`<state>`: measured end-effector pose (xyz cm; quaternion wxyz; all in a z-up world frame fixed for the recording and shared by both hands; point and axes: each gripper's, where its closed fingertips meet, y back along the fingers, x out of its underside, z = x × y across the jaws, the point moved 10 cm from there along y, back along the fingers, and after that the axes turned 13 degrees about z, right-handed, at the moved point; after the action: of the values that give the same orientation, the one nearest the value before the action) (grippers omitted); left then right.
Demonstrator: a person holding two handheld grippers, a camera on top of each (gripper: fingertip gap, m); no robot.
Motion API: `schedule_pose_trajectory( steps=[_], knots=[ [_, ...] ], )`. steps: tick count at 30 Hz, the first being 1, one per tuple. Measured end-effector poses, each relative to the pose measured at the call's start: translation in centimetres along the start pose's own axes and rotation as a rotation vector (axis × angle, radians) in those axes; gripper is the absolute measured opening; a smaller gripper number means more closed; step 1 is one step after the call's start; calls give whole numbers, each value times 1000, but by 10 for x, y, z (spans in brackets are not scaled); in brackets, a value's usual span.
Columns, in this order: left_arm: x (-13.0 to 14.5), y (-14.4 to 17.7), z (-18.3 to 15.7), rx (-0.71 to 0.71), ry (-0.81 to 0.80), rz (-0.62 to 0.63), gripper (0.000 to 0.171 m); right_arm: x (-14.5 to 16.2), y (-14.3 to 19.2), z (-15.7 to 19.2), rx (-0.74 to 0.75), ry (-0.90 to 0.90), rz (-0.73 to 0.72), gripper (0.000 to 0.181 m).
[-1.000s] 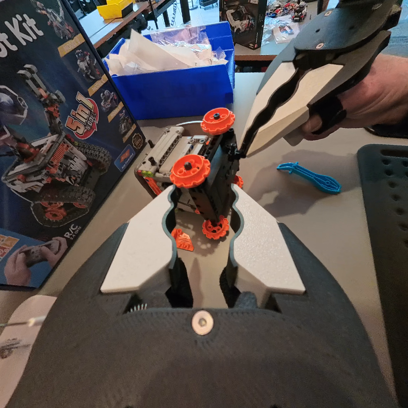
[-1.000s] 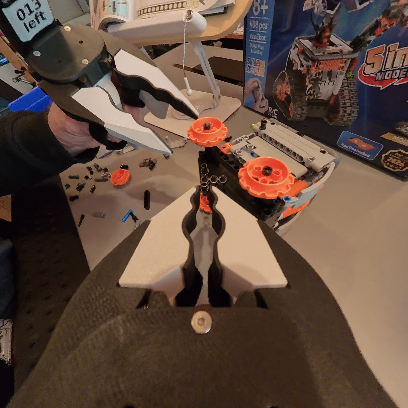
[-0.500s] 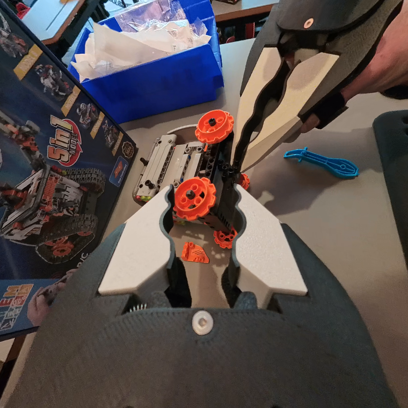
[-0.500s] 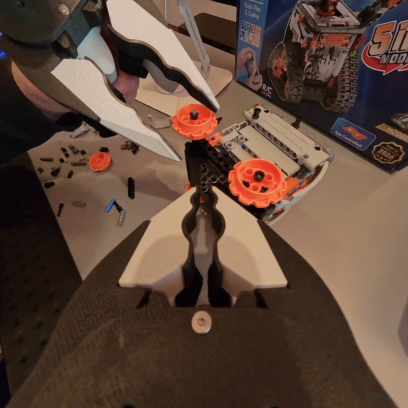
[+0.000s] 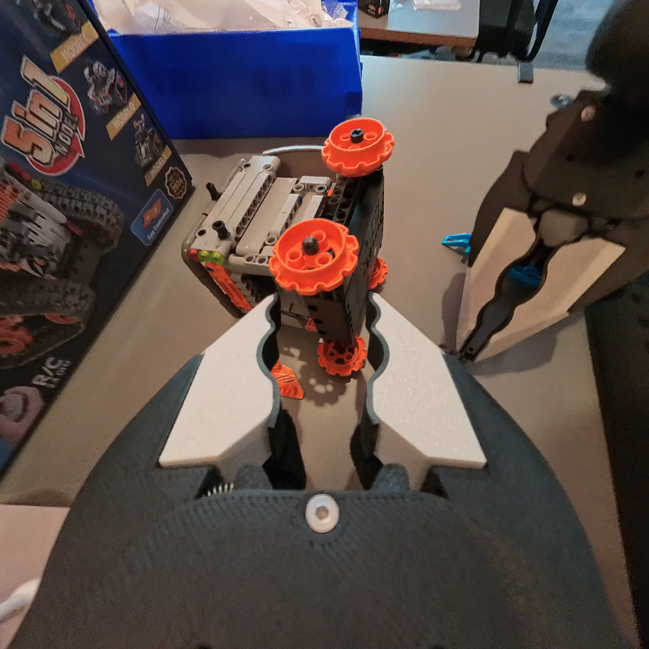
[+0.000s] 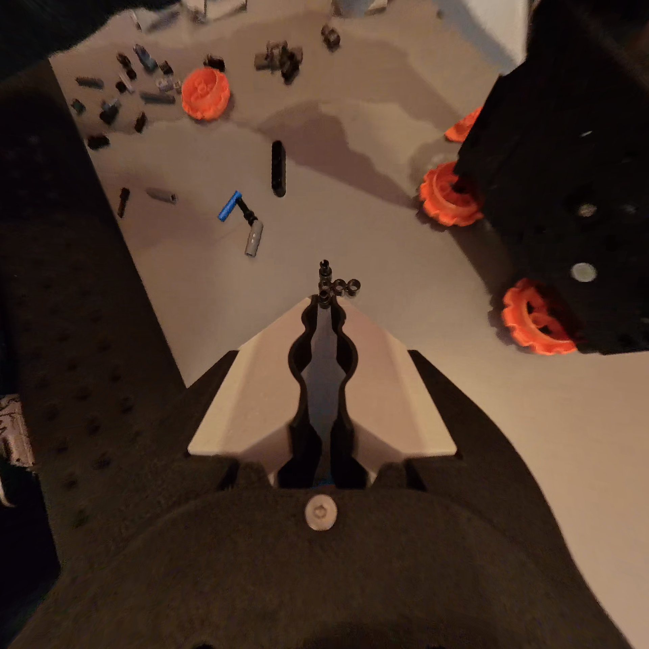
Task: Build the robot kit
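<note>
A grey and black brick-built model (image 5: pixel 267 214) with orange toothed wheels (image 5: pixel 314 254) stands on the grey table (image 5: pixel 439 133). My left gripper (image 5: pixel 321 302) is shut on the model's black upright block, one finger on each side. My right gripper (image 6: pixel 325 298) is shut on a small black connector piece (image 6: pixel 332 282) that sticks out of its tips. In the left wrist view the right gripper (image 5: pixel 463 353) points down at the table to the right of the model. In the right wrist view the model's lower orange wheels (image 6: pixel 449 196) show at the right.
A printed kit box (image 5: pixel 70 175) stands at the left and a blue bin (image 5: pixel 238 80) behind the model. A blue tool (image 5: pixel 454 242) and an orange flat piece (image 5: pixel 288 382) lie on the table. A loose orange wheel (image 6: pixel 205 93), a black beam (image 6: pixel 278 168) and small pins (image 6: pixel 230 205) lie beside a dark mat (image 6: pixel 52 246). The loose orange wheel (image 6: pixel 205 93) is about equally far from each gripper, around 20 centimetres.
My right gripper has pulled away from the model's top and swung right and down toward the table, with the small black piece still in it. My left gripper stays on the model.
</note>
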<state>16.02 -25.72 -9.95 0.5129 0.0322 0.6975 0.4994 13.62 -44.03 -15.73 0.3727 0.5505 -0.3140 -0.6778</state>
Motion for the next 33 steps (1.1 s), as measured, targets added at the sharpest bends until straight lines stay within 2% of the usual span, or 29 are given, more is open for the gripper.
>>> schedule_pose_trajectory(
  steps=[4, 8, 14, 17, 21, 23, 26, 30, 33],
  knots=[
    [3, -4, 1, 41, 68, -71, 39, 2, -10, 3, 18, 13, 41, 6],
    [4, -4, 1, 60, 112, -144, 29, 2, -3, 3, 37, 28, 53, 20],
    [8, -6, -1, 60, 143, -198, 25, -43, 73, -13, 217, 105, -138, 24],
    [10, -7, -1, 64, 164, -227, 24, -69, 93, -28, 270, 132, -171, 32],
    [12, -2, -3, 36, 145, -254, 23, -92, 91, -42, 269, 162, -165, 19],
    [12, 0, -3, 27, 137, -267, 29, -100, 87, -48, 243, 154, -161, 17],
    [10, -2, -2, 16, 131, -249, 39, -108, 81, -55, 214, 158, -133, 13],
    [8, -6, 0, 41, 129, -281, 31, -115, 73, -62, 141, 154, -65, 6],
    [7, -7, 0, 43, 125, -306, 40, -119, 75, -63, 107, 161, -24, 4]
  ],
)
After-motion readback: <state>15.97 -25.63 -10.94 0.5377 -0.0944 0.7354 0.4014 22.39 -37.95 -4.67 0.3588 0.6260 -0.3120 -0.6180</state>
